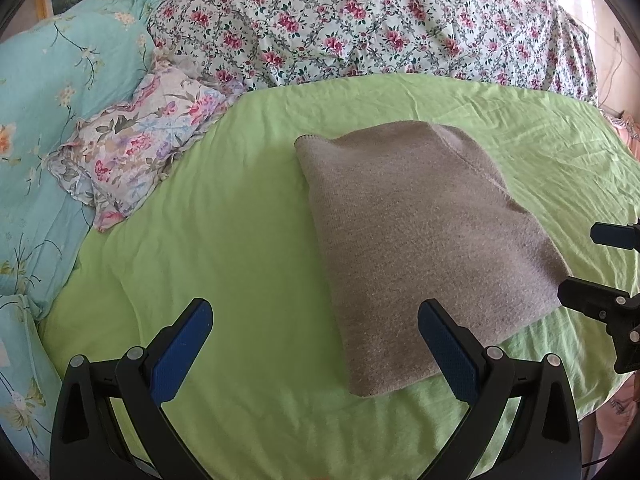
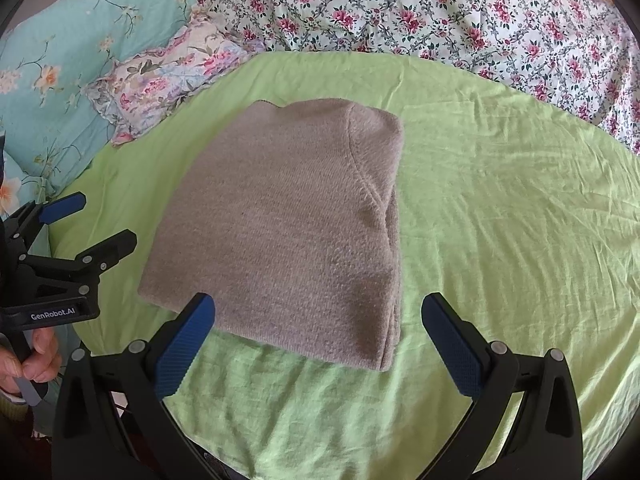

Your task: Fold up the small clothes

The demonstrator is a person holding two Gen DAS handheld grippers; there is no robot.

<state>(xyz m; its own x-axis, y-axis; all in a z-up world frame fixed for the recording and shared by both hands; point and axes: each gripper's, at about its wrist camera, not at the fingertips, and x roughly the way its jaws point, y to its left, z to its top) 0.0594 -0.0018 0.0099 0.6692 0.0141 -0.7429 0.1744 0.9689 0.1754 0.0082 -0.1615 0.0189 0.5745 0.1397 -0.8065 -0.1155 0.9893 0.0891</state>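
A grey-brown knitted garment (image 1: 424,240) lies folded into a thick rectangle on the green sheet (image 1: 240,232); it also shows in the right wrist view (image 2: 288,224). My left gripper (image 1: 316,320) is open and empty, held above the sheet at the garment's near left corner. My right gripper (image 2: 320,312) is open and empty, just above the garment's near edge. Each gripper shows at the side of the other's view: the right gripper (image 1: 588,264) and the left gripper (image 2: 100,220). Neither touches the garment.
A small floral pillow (image 1: 140,148) and a turquoise floral quilt (image 1: 52,128) lie to the left. A white quilt with pink flowers (image 1: 360,24) is bunched along the far side. The sheet (image 2: 520,220) stretches right of the garment. A hand (image 2: 36,356) holds the left gripper.
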